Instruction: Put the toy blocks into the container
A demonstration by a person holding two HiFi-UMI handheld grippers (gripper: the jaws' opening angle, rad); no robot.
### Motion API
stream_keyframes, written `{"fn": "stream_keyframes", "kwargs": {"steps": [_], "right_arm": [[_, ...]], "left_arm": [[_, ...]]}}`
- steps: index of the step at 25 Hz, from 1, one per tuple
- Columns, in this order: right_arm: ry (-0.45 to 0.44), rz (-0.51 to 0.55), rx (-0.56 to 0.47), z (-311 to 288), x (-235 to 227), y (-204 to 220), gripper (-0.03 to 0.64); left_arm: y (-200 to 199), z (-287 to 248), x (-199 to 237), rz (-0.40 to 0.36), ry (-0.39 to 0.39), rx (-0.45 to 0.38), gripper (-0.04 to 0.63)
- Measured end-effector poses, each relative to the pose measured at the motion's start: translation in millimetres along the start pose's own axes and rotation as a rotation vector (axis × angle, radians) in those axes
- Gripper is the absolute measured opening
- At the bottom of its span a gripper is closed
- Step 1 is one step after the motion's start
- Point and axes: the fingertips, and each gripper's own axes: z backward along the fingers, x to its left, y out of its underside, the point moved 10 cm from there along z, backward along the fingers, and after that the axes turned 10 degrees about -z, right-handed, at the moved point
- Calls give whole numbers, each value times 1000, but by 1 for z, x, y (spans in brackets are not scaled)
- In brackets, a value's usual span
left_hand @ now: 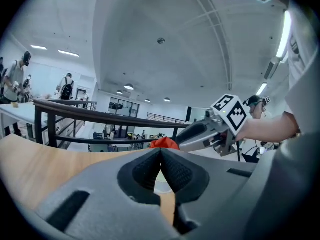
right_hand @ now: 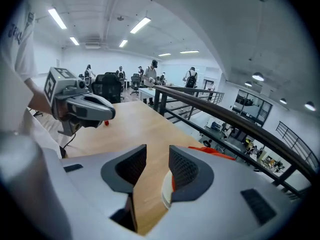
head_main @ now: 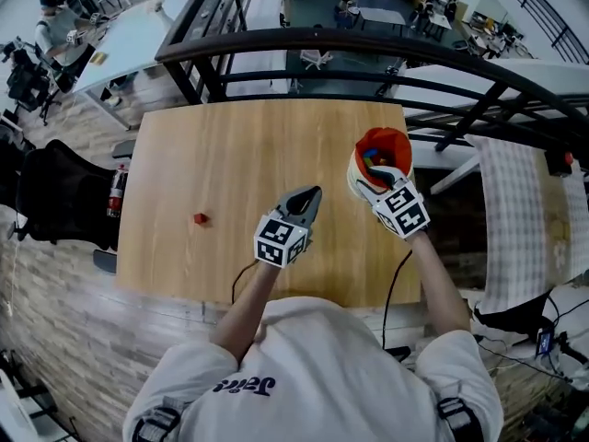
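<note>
- Wooden bench on a mezzanine, with a black railing behind it and an open office below.
- One small red toy block lies alone left of centre, well apart from the one orange container at the right edge, which holds coloured blocks.
- Two grippers: the left gripper has its jaws closed together and empty. The right gripper is at the container's near rim, jaws partly apart with nothing between.

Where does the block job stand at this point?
Done: some blocks lie in the orange container. In hand: nothing; the left gripper is shut and empty, the right gripper open and empty by the container. Left: one red block sits on the table.
</note>
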Motion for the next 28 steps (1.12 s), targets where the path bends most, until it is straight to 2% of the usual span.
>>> {"fn": "stream_keyframes", "kwargs": {"steps": [7, 19, 28], "right_arm": [[-159, 29, 17, -45, 83, -2, 144], [-442, 108, 95, -170, 196, -38, 144], [-560, 25, 225, -295, 287, -26, 144]], "left_arm": [[21, 55, 34, 79, -175, -13, 5], [75, 175, 98, 200, -490, 60, 5], [128, 252, 144, 325, -693, 124, 5]]}}
